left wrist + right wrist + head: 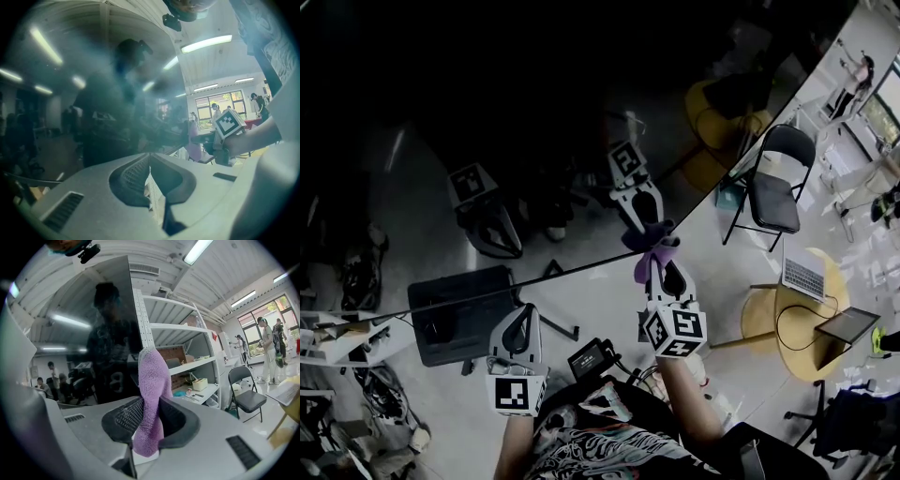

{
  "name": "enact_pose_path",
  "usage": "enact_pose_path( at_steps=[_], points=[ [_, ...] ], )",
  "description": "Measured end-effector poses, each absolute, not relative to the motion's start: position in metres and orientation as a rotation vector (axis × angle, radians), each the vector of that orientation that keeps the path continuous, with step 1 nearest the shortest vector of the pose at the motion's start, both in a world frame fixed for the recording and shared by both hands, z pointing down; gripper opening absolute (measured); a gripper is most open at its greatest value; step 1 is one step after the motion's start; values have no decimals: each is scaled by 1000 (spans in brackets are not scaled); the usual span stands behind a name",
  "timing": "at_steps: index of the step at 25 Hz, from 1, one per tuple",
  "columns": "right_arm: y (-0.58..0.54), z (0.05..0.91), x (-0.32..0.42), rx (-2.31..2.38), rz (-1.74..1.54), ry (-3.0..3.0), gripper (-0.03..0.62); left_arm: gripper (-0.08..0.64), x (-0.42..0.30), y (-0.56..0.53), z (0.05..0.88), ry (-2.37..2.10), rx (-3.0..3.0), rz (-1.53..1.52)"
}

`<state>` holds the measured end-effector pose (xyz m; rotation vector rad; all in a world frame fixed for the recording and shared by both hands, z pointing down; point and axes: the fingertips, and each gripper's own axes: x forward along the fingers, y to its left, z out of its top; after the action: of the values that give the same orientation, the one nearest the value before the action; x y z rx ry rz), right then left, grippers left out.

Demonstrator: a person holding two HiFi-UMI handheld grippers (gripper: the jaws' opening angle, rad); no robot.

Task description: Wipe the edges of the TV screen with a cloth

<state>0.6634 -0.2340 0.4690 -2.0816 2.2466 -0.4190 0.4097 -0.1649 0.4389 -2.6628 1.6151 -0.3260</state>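
The dark TV screen (487, 112) fills the upper left of the head view, and its edge runs diagonally up to the right. My right gripper (662, 265) is shut on a purple cloth (653, 246), which touches that edge. The right gripper view shows the cloth (152, 394) standing up between the jaws of the right gripper (147, 411), against the edge of the screen (98, 333). My left gripper (523, 326) is shut and holds nothing, just off the screen's edge further left. Its own view, over the left gripper (150, 161), faces the glass (93, 117).
A black folding chair (773, 192) stands to the right, beside a round yellow table (759, 319) with a laptop (803, 274) on it. A black case (459, 314) lies on the floor at left. White shelving (187, 348) stands behind the screen. People stand by the far windows.
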Motion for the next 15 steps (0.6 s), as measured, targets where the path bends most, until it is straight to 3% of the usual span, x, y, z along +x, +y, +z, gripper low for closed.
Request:
enact_pose_path(
  at_steps=[15],
  points=[
    [-234,468,663,-2116,-398,2263,109,18,401,-156,437,1673,-2633,-323]
  ],
)
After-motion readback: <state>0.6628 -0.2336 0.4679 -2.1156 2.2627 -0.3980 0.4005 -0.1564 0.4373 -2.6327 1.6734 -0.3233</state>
